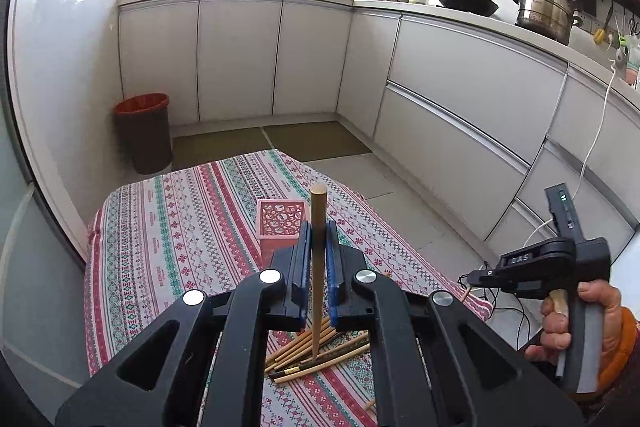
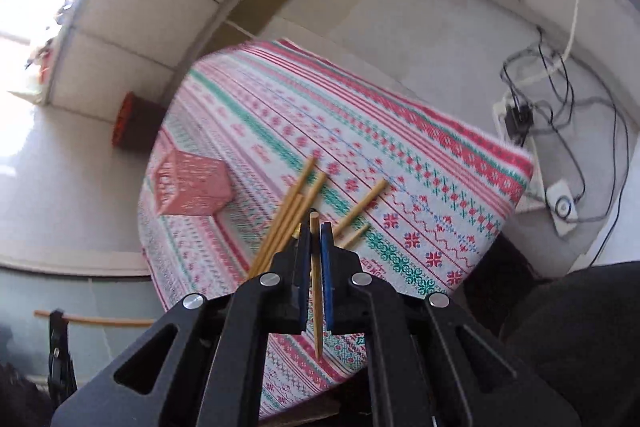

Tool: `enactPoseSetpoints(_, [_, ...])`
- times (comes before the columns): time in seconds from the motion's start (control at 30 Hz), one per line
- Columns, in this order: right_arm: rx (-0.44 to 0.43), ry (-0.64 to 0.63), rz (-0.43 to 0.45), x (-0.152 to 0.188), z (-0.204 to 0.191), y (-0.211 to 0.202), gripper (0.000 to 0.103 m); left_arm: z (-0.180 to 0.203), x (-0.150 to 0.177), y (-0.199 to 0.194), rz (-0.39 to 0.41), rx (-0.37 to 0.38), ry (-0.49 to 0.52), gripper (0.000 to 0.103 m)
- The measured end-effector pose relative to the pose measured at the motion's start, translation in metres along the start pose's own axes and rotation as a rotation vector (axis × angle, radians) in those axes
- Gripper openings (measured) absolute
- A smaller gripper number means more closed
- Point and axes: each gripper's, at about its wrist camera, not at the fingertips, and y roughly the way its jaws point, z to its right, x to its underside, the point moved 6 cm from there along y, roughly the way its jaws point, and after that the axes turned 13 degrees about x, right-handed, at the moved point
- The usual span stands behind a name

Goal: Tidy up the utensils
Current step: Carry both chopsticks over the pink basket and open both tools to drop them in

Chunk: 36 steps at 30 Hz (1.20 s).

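Chopstick (image 1: 318,259) clamped upright in left gripper (image 1: 319,259), above loose chopsticks (image 1: 316,355) on patterned tablecloth (image 1: 192,227). Right gripper (image 2: 316,267) also closed on a single chopstick (image 2: 316,287). Pink holder (image 1: 280,223) stands beyond pile.

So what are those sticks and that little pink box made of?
The chopsticks look like bamboo or light wood: tan, matte, with plain cut ends. One is clamped in each gripper, left and right. The pink holder seems to be moulded plastic, with evenly coloured walls pierced in an openwork pattern.
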Motion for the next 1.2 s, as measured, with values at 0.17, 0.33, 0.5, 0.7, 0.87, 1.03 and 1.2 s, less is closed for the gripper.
enactPoseSetpoints(0.17, [-0.063,-0.058,0.147,-0.015,-0.019,-0.063,0.005,0.003,-0.02,-0.009,0.049,-0.008,-0.014,0.006])
enactPoseSetpoints(0.33, [-0.147,-0.119,0.313,-0.052,-0.062,-0.132,0.005,0.002,-0.058,-0.016,0.12,-0.028,-0.024,0.006])
enactPoseSetpoints(0.5, [-0.233,-0.177,0.393,-0.081,-0.113,-0.168,0.005,-0.008,-0.104,-0.017,0.219,-0.071,-0.038,0.006])
enactPoseSetpoints(0.7, [-0.259,-0.256,0.378,-0.1,-0.167,-0.145,0.005,-0.04,-0.128,0.014,0.256,-0.131,-0.079,0.006])
enactPoseSetpoints(0.87, [-0.22,-0.314,0.322,-0.103,-0.198,-0.094,0.005,-0.071,-0.109,0.066,0.177,-0.164,-0.131,0.01])
enactPoseSetpoints(1.03, [-0.193,-0.354,0.295,-0.097,-0.215,-0.06,0.005,-0.09,-0.099,0.06,0.177,-0.175,-0.189,0.029])
enactPoseSetpoints(1.2, [-0.161,-0.385,0.28,-0.093,-0.231,-0.038,0.005,-0.104,-0.098,0.039,0.198,-0.209,-0.223,0.036])
